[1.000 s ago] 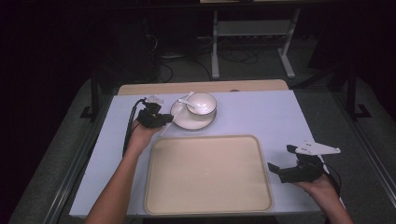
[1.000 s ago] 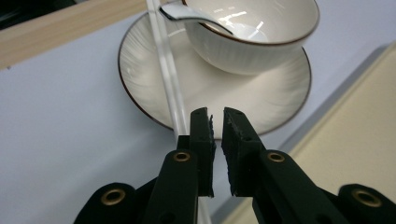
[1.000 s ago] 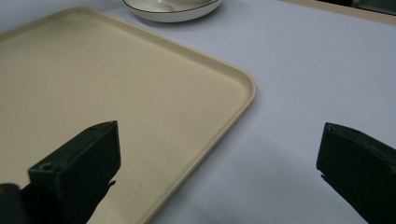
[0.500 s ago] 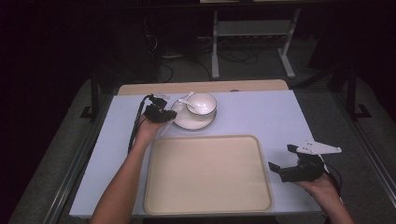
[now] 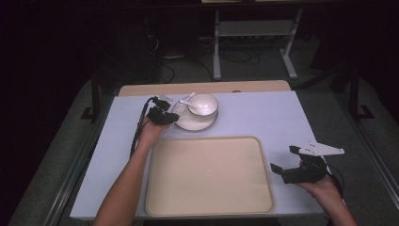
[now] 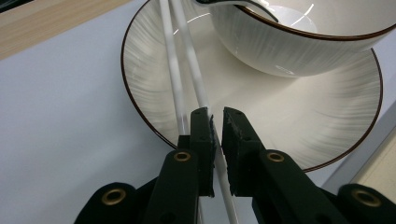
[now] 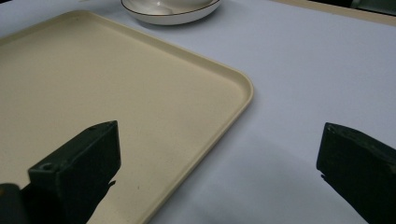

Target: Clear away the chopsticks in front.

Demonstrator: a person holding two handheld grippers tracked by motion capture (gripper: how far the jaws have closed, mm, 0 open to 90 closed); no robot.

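Left gripper [image 6: 216,122] pinches a chopstick [image 6: 189,51] at the plate [image 6: 299,126] rim; right gripper [image 7: 219,158], jaws apart, hovers beside the tray [image 7: 140,102] edge.

Both forearms bare, no sleeves in sight. Left claw [image 6: 215,122]: matte black blocky jaws with brass-coloured rivets at the joints, a black cable trailing from its body. Right claw [image 5: 285,159]: same black build, topped by a pale grey three-cornered plate, its cable trailing past the hand.
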